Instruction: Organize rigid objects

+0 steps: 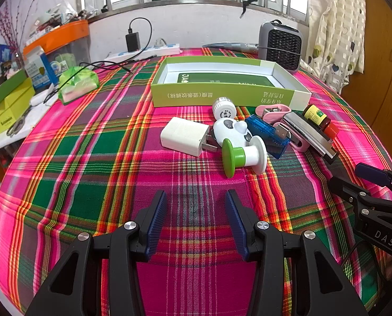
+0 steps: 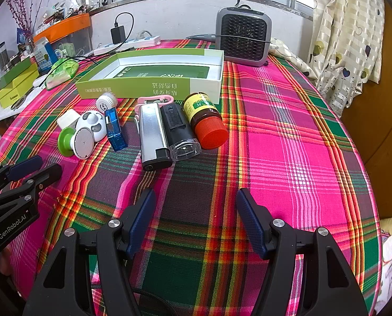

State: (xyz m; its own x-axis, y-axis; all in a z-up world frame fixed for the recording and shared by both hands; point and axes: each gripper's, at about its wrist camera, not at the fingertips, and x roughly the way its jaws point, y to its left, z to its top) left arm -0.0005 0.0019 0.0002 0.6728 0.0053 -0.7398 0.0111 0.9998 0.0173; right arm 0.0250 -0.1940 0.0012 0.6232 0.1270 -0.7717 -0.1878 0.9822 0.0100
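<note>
An open green and white box [image 1: 222,94] [image 2: 153,89] sits mid-table on the plaid cloth. In front of it lie a white charger [image 1: 185,135], a panda-faced gadget [image 1: 231,129] [image 2: 91,125], a green and white knob [image 1: 242,156] [image 2: 73,142], a round white cap [image 1: 223,108] [image 2: 106,100], a blue USB stick [image 1: 268,134] [image 2: 114,129], a pink clip [image 1: 272,110], a silver and black device [image 2: 153,137] and an orange-capped bottle [image 2: 205,119]. My left gripper [image 1: 196,202] is open and empty, short of the knob. My right gripper [image 2: 194,200] is open and empty, short of the silver device.
A grey fan heater [image 2: 243,36] stands behind the box. A power strip with a black charger [image 1: 143,50] lies at the back. A green tissue pack [image 1: 77,84] and boxes [image 1: 6,102] sit at the left. A curtain [image 2: 348,39] hangs at the right.
</note>
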